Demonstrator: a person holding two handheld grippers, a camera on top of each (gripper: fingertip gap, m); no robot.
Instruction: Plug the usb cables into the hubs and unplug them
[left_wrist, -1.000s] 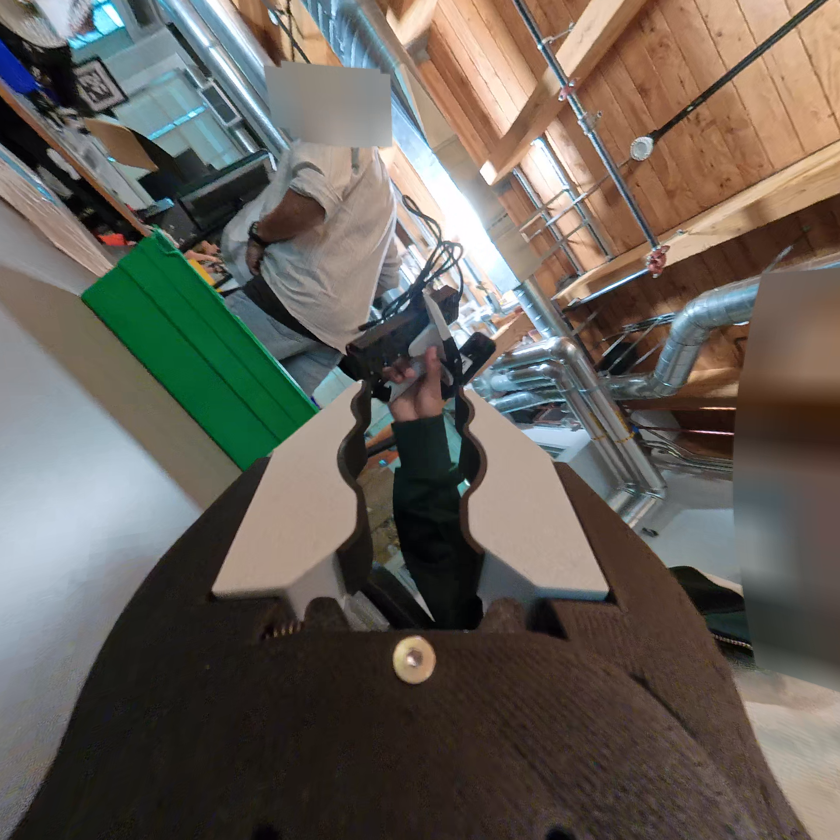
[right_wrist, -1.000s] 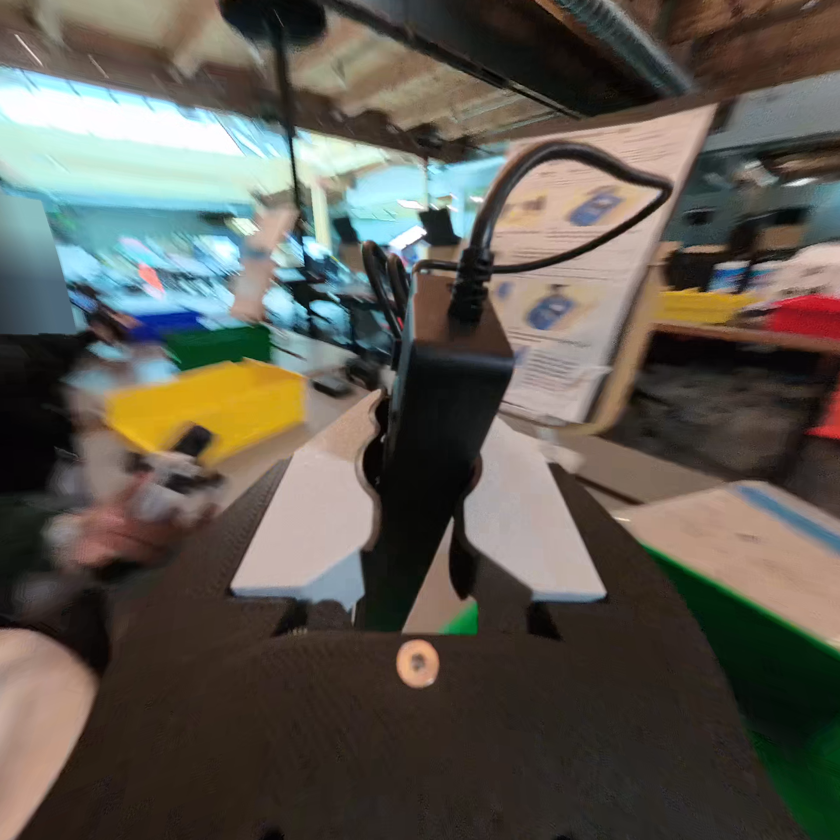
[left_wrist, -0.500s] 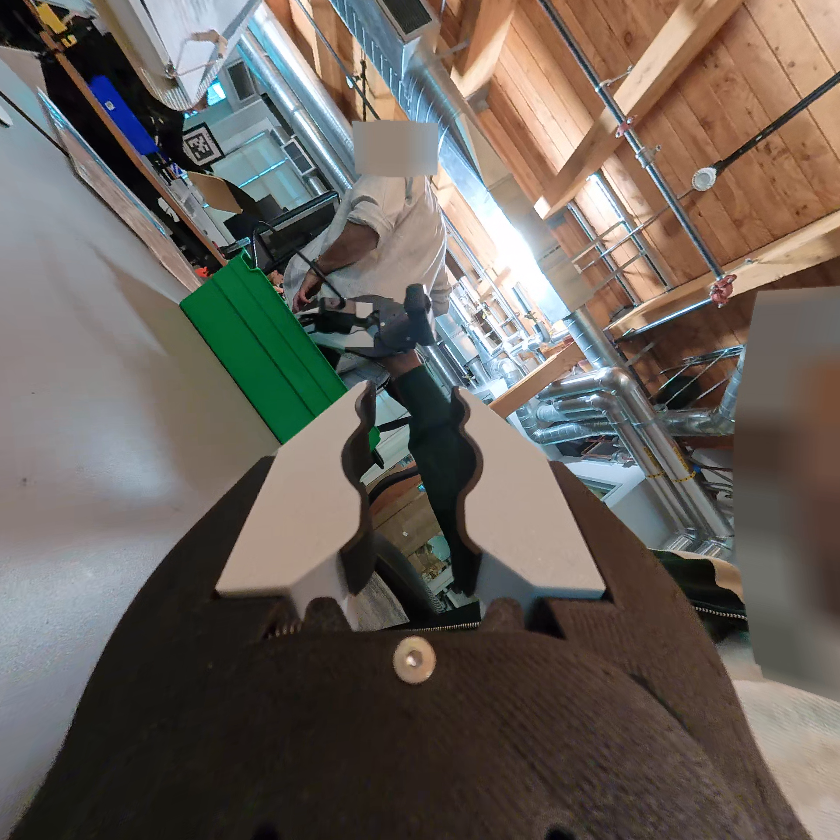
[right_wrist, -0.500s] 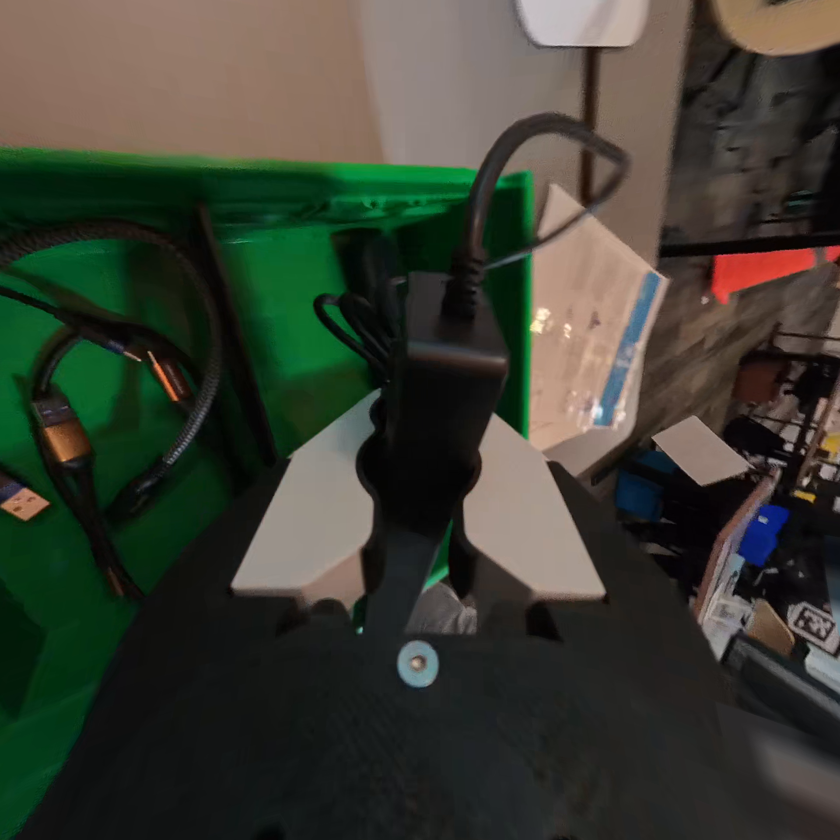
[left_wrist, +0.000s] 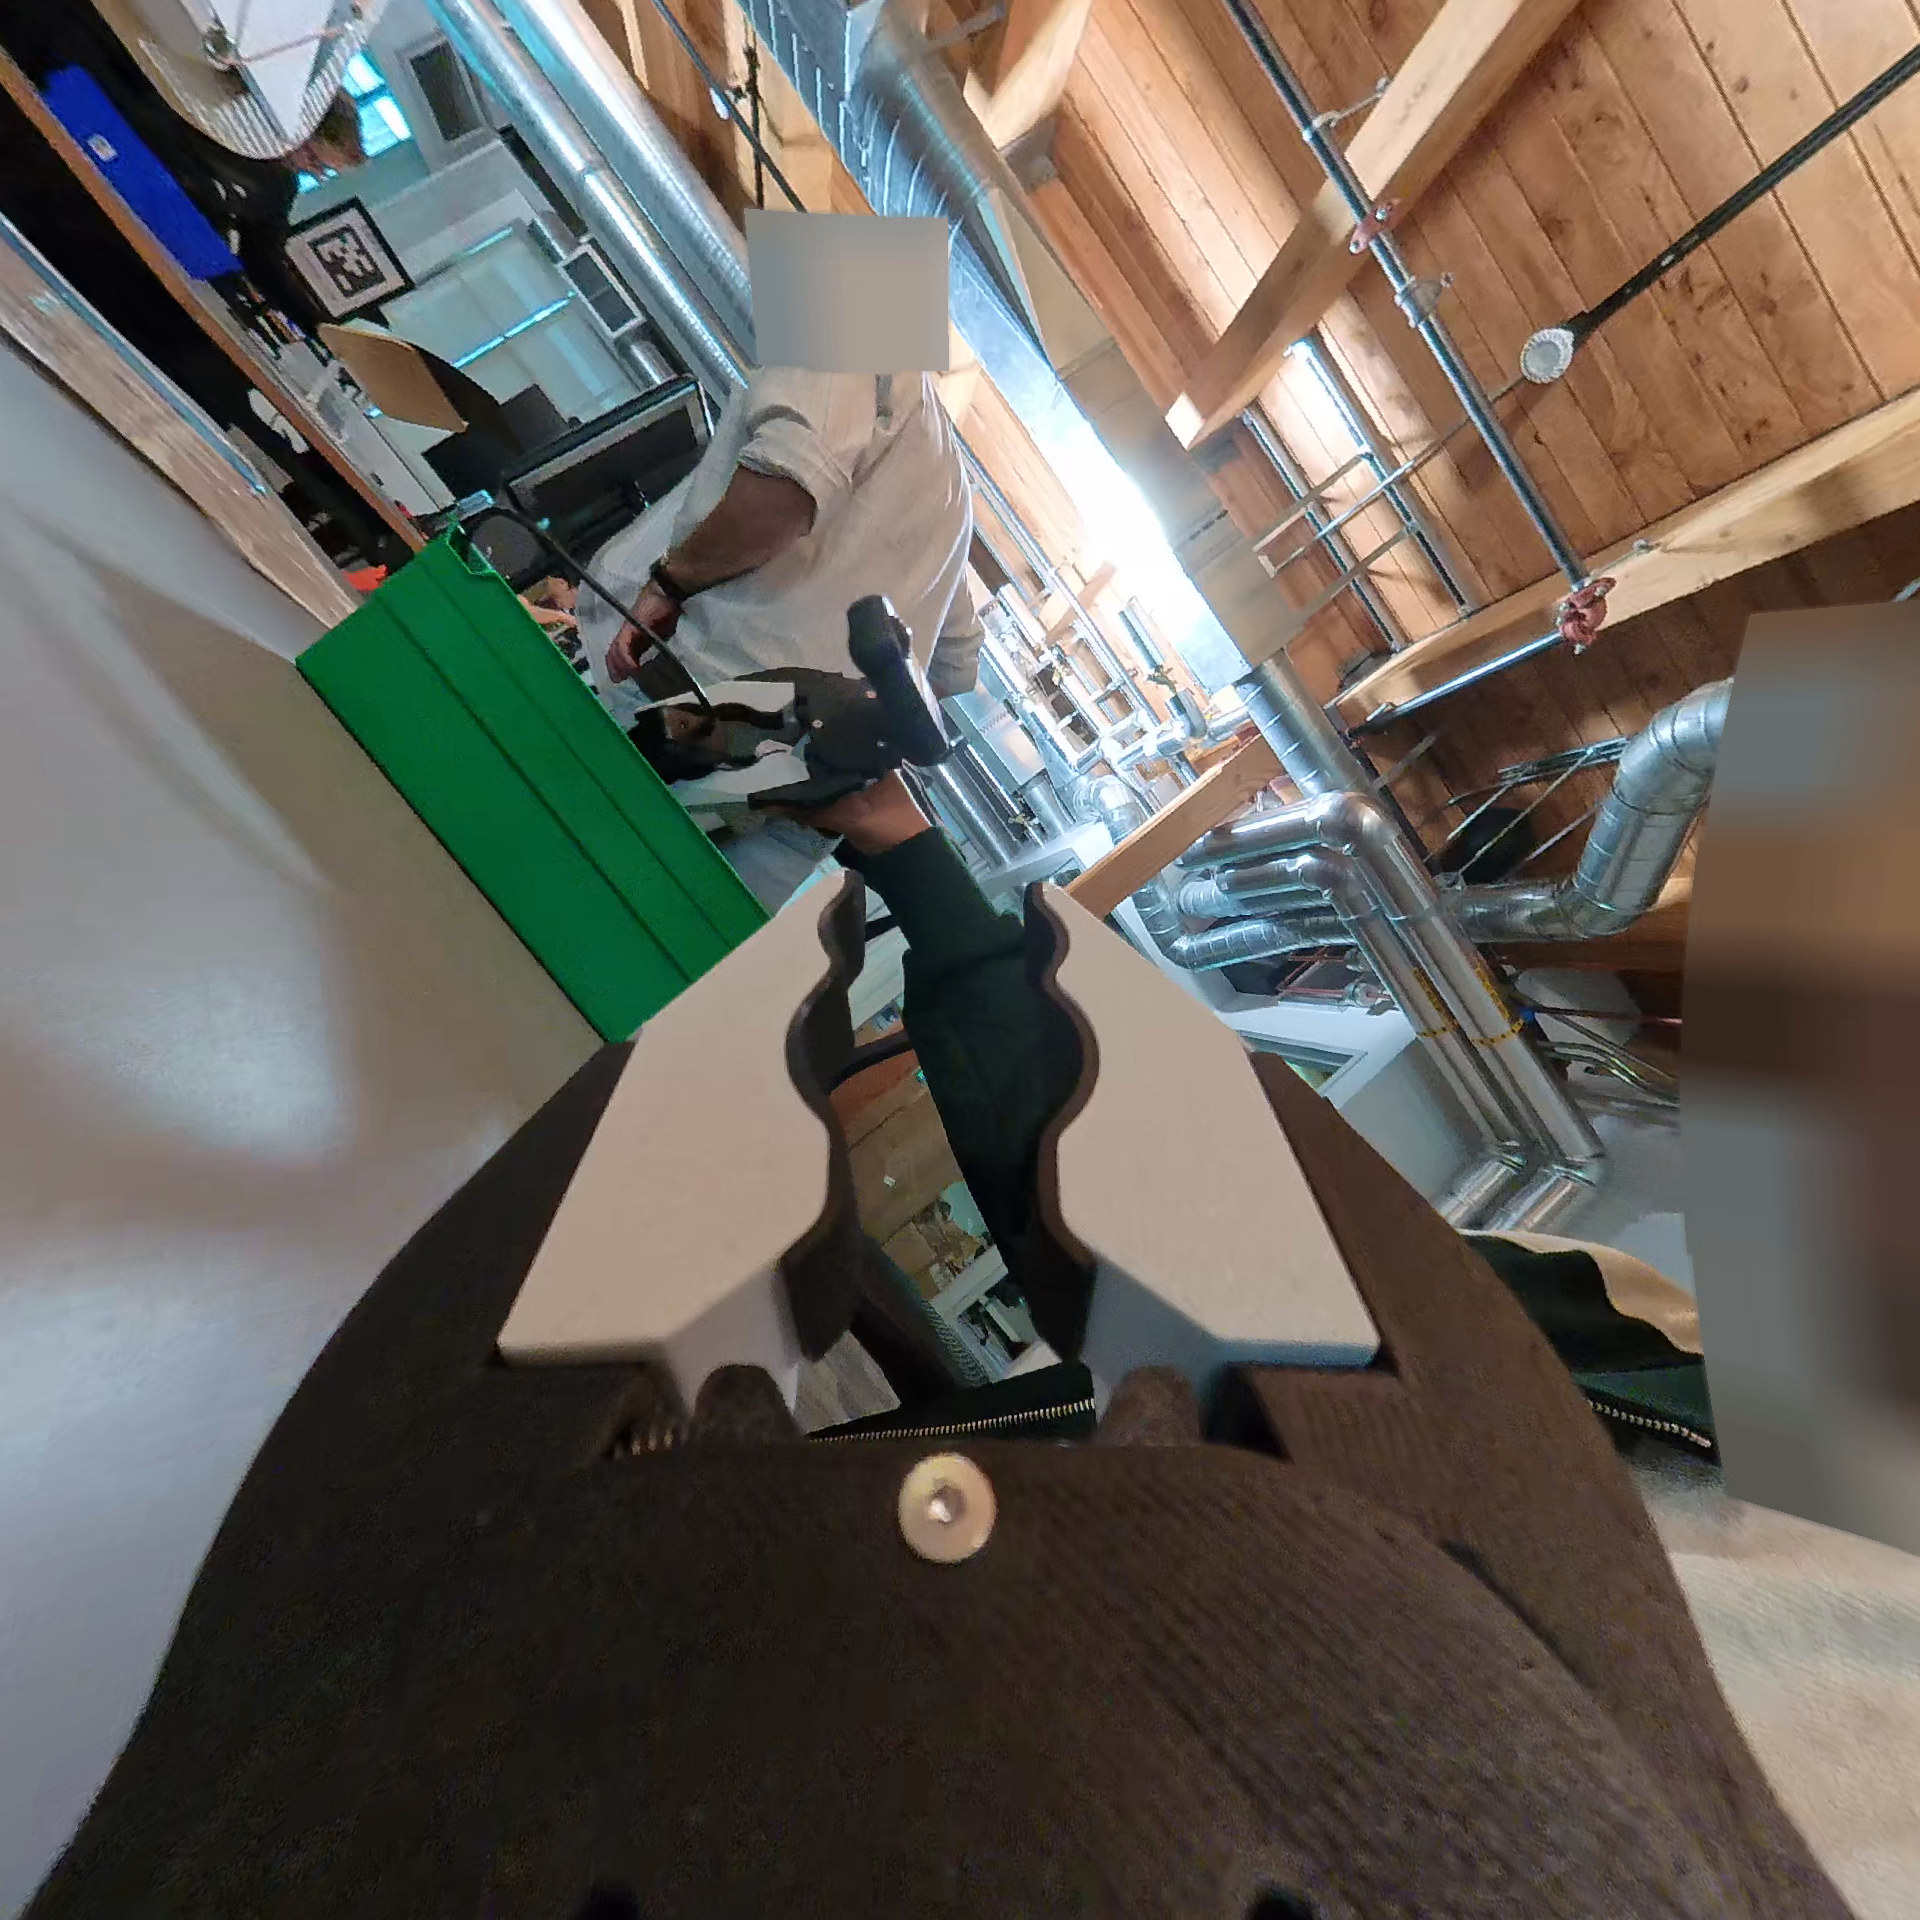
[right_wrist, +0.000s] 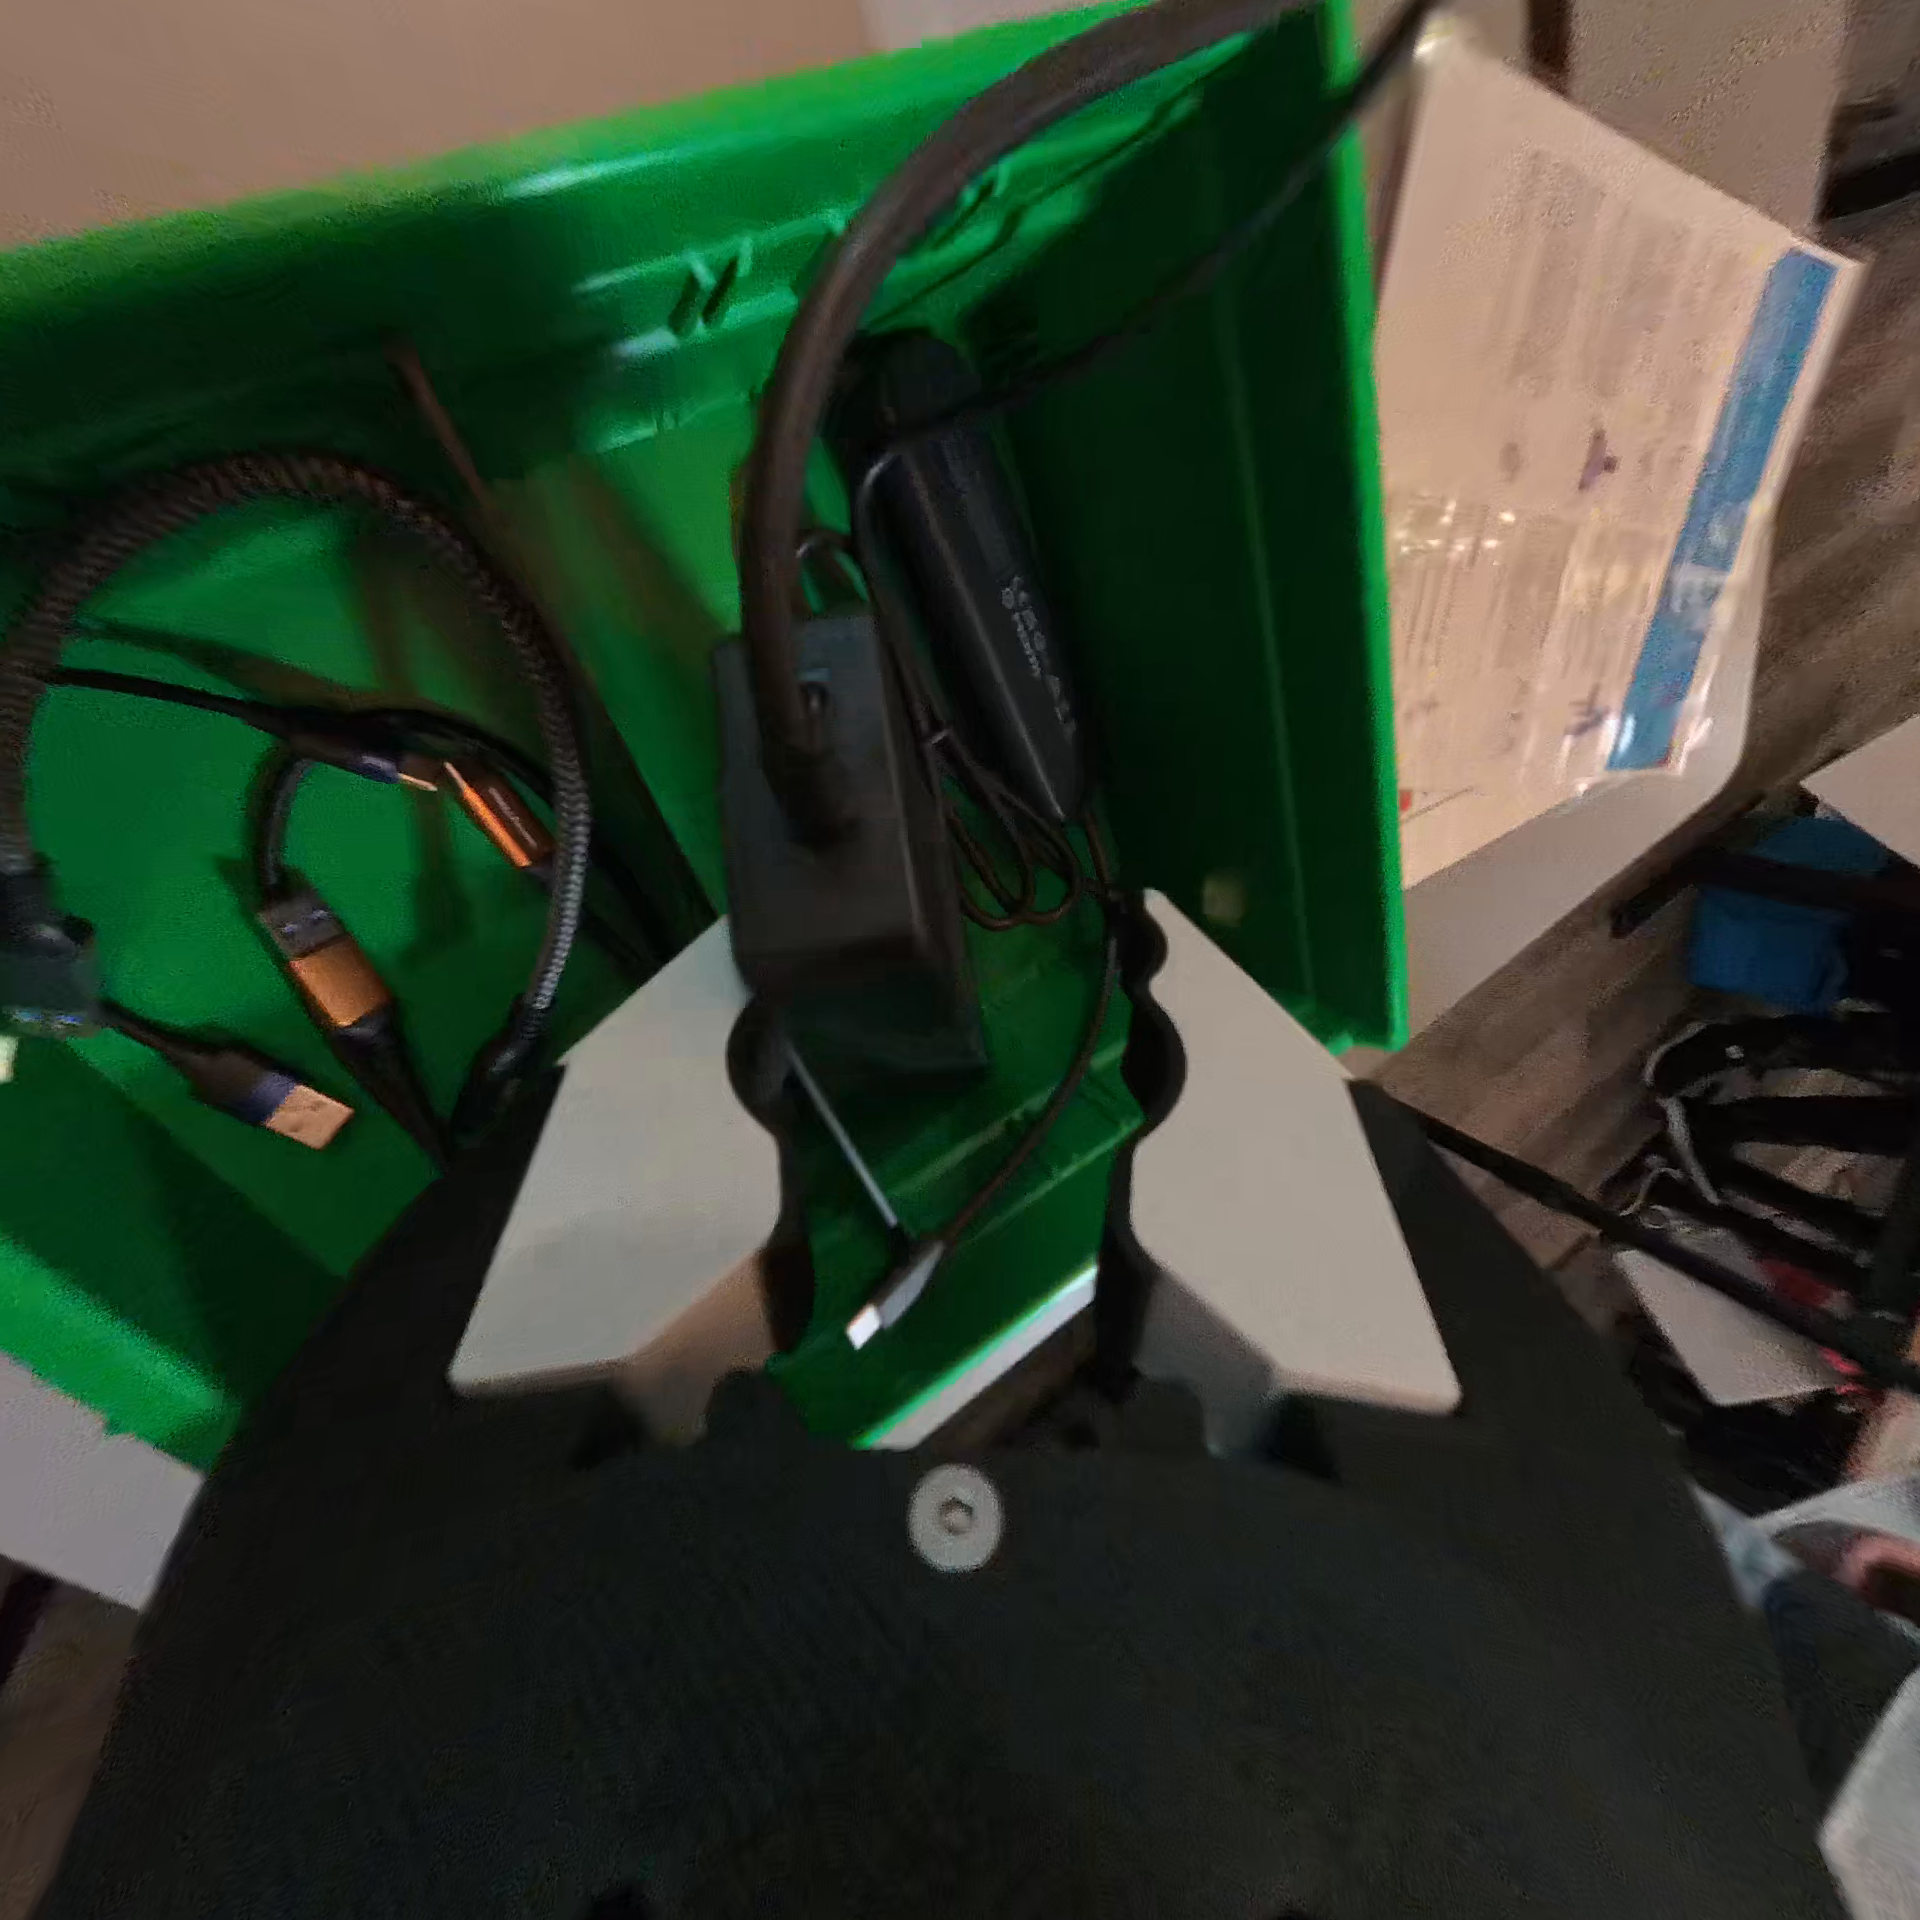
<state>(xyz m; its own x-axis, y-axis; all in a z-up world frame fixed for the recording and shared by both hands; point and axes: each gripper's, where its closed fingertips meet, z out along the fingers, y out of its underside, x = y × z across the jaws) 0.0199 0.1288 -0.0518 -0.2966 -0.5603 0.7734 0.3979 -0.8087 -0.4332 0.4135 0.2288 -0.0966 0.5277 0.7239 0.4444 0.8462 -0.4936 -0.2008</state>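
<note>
My right gripper (right_wrist: 940, 920) is open wide above the right compartment of a green bin (right_wrist: 1299, 623). A black usb hub (right_wrist: 831, 862) with its thick black cord (right_wrist: 790, 436) lies loose in front of the left fingertip, no longer clamped. A second black hub (right_wrist: 977, 623) lies behind it, with a thin cable ending in a silver plug (right_wrist: 894, 1288). Several usb cables with copper-coloured plugs (right_wrist: 332, 977) lie in the left compartment. My left gripper (left_wrist: 945, 904) is open, empty and pointing up away from the bin (left_wrist: 520, 779). The right gripper (left_wrist: 717, 743) shows far off over the bin.
A divider wall (right_wrist: 499, 582) splits the bin. A printed sheet in a plastic sleeve (right_wrist: 1558, 468) stands right of the bin. A person in a pale shirt (left_wrist: 831, 540) stands behind the bin. The white tabletop (left_wrist: 156, 1039) runs along the left.
My right gripper swung down over the green bin, then opened and let go of the black hub in the right compartment. My left gripper stayed open and empty and tilted slightly.
</note>
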